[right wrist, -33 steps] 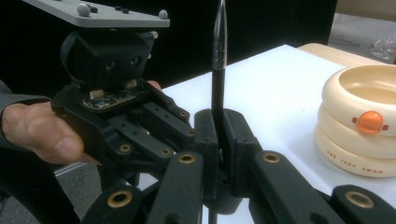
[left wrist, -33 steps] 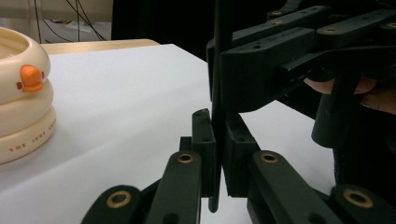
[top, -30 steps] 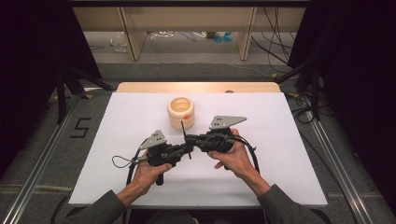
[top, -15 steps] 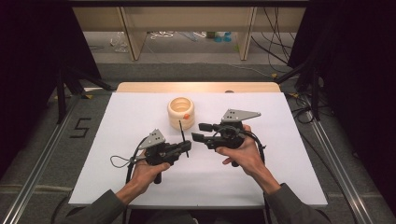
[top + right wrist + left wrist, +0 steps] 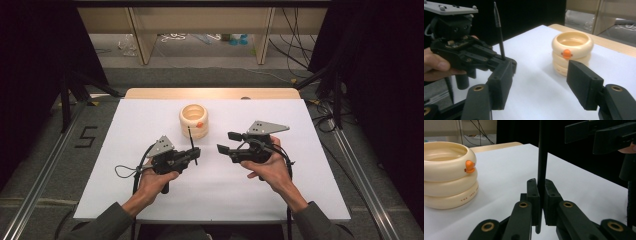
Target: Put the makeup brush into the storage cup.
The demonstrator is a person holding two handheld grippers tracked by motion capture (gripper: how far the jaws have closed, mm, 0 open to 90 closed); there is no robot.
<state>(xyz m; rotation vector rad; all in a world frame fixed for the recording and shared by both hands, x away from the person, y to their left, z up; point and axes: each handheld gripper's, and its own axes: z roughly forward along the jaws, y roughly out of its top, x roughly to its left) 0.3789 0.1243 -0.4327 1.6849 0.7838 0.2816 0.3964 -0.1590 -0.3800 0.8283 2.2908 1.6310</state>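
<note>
A thin black pen [image 5: 191, 144] stands upright in my left gripper [image 5: 195, 153], whose pads are shut on its lower end [image 5: 541, 195]. The pen's shaft [image 5: 542, 155] rises straight out of the jaws. My right gripper [image 5: 227, 142] sits a short way to the right of the pen. Its jaws have just been opening and nothing is between them [image 5: 539, 82]. From the right gripper view, the pen [image 5: 499, 32] and the left gripper [image 5: 506, 61] lie ahead to the left. A cream ringed cup [image 5: 193, 120] with an orange dot stands behind the pen.
The white table sheet [image 5: 300, 190] has free room at the front and on both sides. The cup [image 5: 447, 175] is close on the left in the left gripper view. A wooden edge [image 5: 210, 93] runs along the back, with dark rails beside the table.
My right gripper was closed up against the pen and the left gripper. It has opened, let go and drawn away to the right. The left gripper keeps the pen still.
</note>
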